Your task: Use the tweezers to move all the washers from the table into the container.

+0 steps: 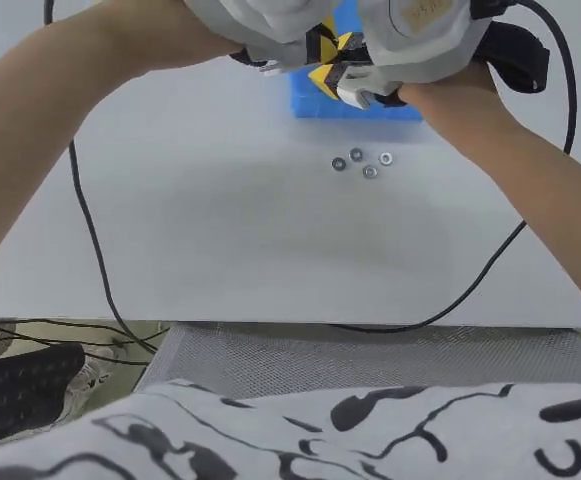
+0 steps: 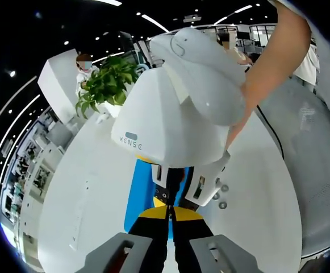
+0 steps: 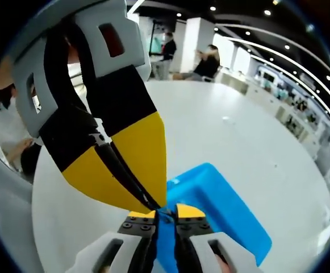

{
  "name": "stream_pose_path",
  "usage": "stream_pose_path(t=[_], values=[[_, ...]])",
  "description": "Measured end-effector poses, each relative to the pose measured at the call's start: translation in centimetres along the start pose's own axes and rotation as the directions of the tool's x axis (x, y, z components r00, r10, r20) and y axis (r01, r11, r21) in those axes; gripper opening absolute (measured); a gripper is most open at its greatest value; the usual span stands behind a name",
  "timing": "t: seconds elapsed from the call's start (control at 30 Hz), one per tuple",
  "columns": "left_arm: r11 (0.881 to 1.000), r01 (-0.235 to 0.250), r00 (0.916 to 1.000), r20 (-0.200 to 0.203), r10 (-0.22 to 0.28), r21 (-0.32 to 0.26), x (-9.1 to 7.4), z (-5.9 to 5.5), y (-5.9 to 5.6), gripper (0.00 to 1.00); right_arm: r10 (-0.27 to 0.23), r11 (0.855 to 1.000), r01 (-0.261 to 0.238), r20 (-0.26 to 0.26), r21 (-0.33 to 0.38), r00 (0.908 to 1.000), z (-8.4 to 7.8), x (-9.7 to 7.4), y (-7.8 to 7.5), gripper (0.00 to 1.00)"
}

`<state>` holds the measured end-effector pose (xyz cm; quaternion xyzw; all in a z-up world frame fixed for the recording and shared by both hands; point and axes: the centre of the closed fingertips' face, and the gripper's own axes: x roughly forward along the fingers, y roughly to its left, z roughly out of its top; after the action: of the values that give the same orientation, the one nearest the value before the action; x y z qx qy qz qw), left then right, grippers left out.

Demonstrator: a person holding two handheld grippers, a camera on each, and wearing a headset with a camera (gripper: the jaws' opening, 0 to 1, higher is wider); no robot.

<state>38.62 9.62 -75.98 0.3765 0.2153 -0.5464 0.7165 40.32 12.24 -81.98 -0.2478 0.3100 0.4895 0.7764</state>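
Left gripper [image 2: 168, 209]: jaws clamped on tweezers [image 3: 122, 165].
Right gripper [image 3: 165, 215]: jaws narrow at tweezers' tip; grip unclear.
Washers [image 1: 362, 163]: four, on table [image 1: 220, 230] near container [image 1: 315, 100].

Bright even overhead light; faint shadows on table [image 1: 220, 230]; fisheye edges warped.

The table [image 1: 220, 220] lies bare in front of the washers [image 1: 356, 155] and to their left. Above the blue container [image 1: 310, 100], the left gripper [image 2: 167, 215] and right gripper [image 3: 166, 215] crowd tip to tip around the tweezers [image 3: 128, 173]. One black cable [image 1: 92, 240] crosses the left side, and another cable [image 1: 490, 262] loops along the right.
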Motion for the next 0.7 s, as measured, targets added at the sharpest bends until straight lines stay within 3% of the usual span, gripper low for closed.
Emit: stream_pose_path(t=[0.27, 0.37, 0.6, 0.7], values=[[0.998, -0.030, 0.9995, -0.013, 0.029, -0.047, -0.1, -0.2, 0.0, 0.00, 0.034, 0.999, -0.036, 0.040, 0.040, 0.9986, 0.2, -0.4, 0.5, 0.08], [0.997, -0.054, 0.9984, -0.020, 0.053, -0.062, -0.4, 0.1, -0.1, 0.00, 0.028, 0.999, -0.030, 0.060, 0.022, 0.9978, 0.4, -0.7, 0.6, 0.09], [0.990, -0.139, 0.9898, -0.038, 0.138, -0.036, -1.7, 2.3, -1.0, 0.00, 0.023, 1.000, -0.021, 0.131, -0.013, 0.9911, 1.0, -2.7, 0.7, 0.10], [0.985, -0.170, 0.9849, -0.042, 0.168, -0.038, -2.5, 3.0, -1.3, 0.00, 0.039, 0.998, -0.048, 0.187, 0.043, 0.9817, 1.5, -3.7, 1.2, 0.11]])
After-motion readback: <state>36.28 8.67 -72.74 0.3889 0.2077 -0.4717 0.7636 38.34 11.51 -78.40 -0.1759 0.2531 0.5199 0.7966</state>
